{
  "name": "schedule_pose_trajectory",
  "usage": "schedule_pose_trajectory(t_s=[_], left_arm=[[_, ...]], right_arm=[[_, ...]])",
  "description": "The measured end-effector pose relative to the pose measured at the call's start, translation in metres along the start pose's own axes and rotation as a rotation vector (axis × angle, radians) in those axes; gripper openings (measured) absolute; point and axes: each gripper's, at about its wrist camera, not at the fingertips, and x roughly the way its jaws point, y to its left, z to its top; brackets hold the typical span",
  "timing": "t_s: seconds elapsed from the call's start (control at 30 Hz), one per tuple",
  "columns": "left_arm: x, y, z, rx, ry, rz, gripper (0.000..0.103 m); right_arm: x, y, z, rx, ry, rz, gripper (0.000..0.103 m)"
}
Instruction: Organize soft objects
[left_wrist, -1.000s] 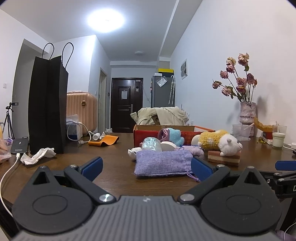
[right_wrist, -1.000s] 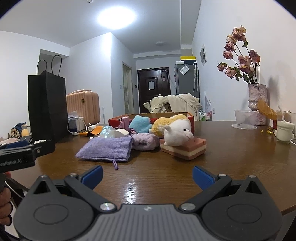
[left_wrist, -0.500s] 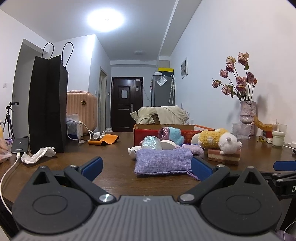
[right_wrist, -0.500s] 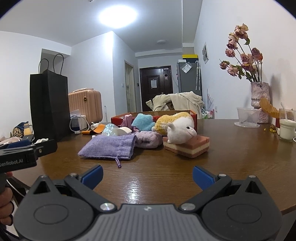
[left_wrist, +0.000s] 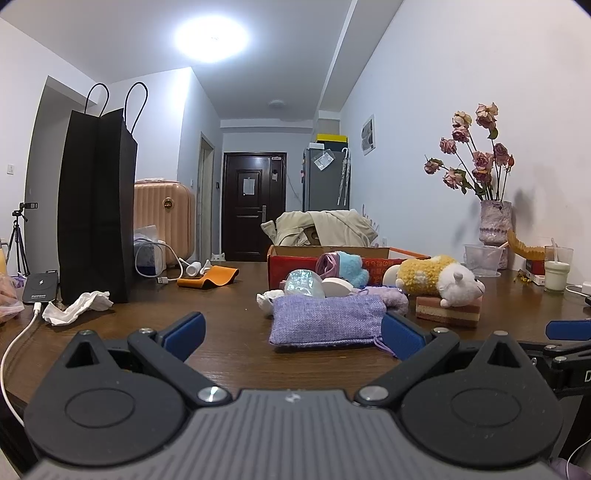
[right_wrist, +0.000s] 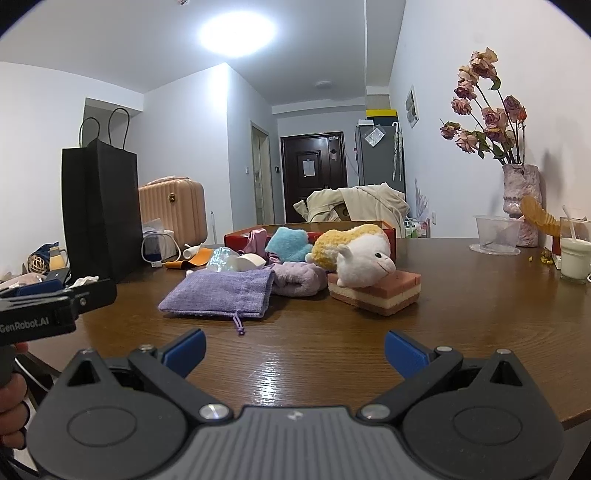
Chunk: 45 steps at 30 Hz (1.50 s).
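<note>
Soft things, the pouch (right_wrist: 221, 293), towel (right_wrist: 297, 278) and plush (right_wrist: 354, 260), lie loose on the desk (right_wrist: 461, 314) before the box (left_wrist: 332, 258), unsorted; both my jaws stand apart, empty.

White walls (left_wrist: 443, 92), round ceiling light (left_wrist: 210, 37), dark door (left_wrist: 253, 212) down the hallway, brown wooden table (right_wrist: 461, 314)

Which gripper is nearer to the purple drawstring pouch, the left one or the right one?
Left. The left gripper points at the purple drawstring pouch, which lies just beyond its open jaws. The right gripper is farther back, also open, with bare table between.
</note>
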Motion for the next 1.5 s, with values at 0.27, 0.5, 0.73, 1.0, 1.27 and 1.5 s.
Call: schedule_pose_trajectory(t_s=[0.27,0.5,0.73,1.0,1.27,1.5], left_arm=[[-0.001,0.0,0.0,0.002,-0.004,-0.006,0.103],[0.001,0.0,0.001,0.002,-0.001,-0.018,0.103],[0.01,0.001,0.001,-0.002,0.024,-0.043,0.103],[0.051,0.028,0.017,-0.073,0.061,0.021,0.103],[0.123,0.044,0.035,-0.122,0.264,-0.114,0.103],[0.171,0.06,0.037,-0.22,0.409,-0.204,0.081]], right_arm=[[0.0,0.0,-0.001,0.0,-0.003,-0.001,0.103],[0.001,0.0,-0.001,0.003,-0.008,0.002,0.103],[0.005,0.003,0.0,0.004,-0.015,0.011,0.103],[0.039,0.002,0.025,0.045,-0.053,0.056,0.103],[0.111,0.0,0.061,0.124,0.116,0.116,0.095],[0.195,0.001,0.072,0.241,0.329,0.174,0.057]])
